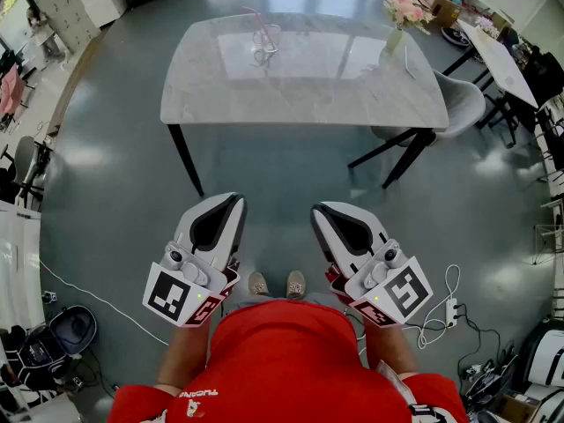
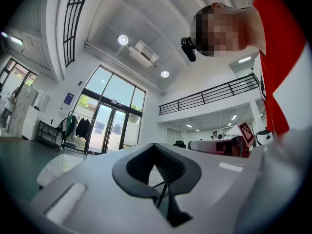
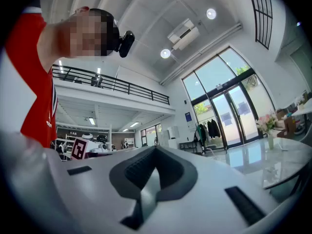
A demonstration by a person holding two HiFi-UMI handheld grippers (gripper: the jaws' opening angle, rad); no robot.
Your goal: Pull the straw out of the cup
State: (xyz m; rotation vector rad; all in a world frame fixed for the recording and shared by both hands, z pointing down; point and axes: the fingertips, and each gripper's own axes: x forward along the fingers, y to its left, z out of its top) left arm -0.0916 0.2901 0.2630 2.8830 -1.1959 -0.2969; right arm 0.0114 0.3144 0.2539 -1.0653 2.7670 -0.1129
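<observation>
A clear glass cup [image 1: 266,42] with a pink straw [image 1: 254,16] stands on the far side of a marble table [image 1: 352,95], well ahead of me in the head view. Both grippers hang close to my body, over the floor and short of the table. The left gripper [image 1: 231,204] is shut with nothing in it. The right gripper [image 1: 322,213] is also shut and empty. In the left gripper view the gripper [image 2: 157,147] points up at the hall's windows. In the right gripper view the gripper [image 3: 156,150] points the same way. Neither gripper view shows the cup.
A vase of flowers [image 1: 401,14] stands on the table's far right corner and shows as the vase [image 3: 269,130] in the right gripper view. A grey chair [image 1: 460,104] sits at the table's right end. A power strip and white cable [image 1: 445,311] lie on the floor at right, and clutter lies at lower left.
</observation>
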